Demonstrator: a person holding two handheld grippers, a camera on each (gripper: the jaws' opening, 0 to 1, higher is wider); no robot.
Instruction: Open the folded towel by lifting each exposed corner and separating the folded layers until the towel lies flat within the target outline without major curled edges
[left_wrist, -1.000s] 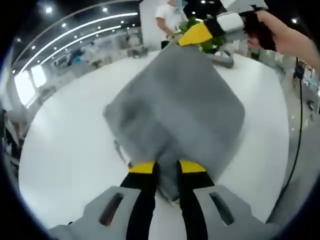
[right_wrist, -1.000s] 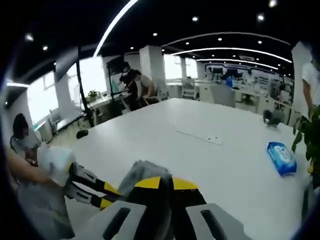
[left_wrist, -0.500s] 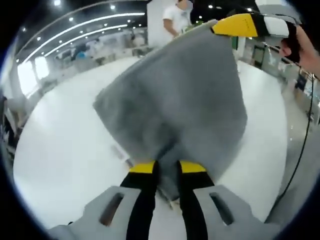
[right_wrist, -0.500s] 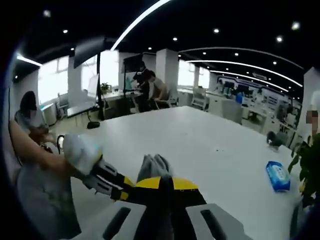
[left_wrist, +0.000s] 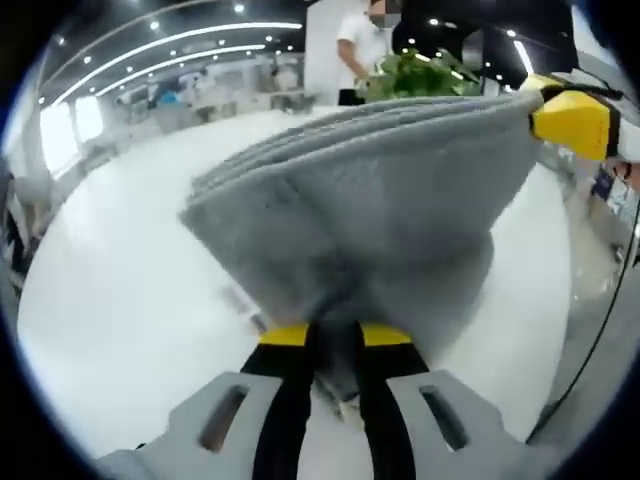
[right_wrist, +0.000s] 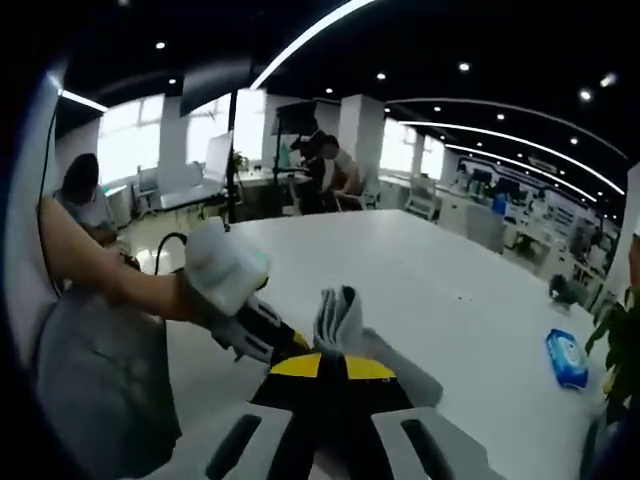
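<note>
Bright ceiling strip lights (right_wrist: 330, 30); fisheye-warped edges, background perhaps slightly blurred

I see the towel (left_wrist: 370, 200) as a grey, thick, nubby cloth, folded into several layers that show as stacked edges along its upper left side. It hangs in the air above the white table (left_wrist: 120, 300), stretched between two held corners: the near one is pinched low in my left gripper view, the far one up at the right. Between them the cloth sags and fans out wide. In my right gripper view a bunched, ridged corner of it (right_wrist: 340, 320) sticks up.
</note>
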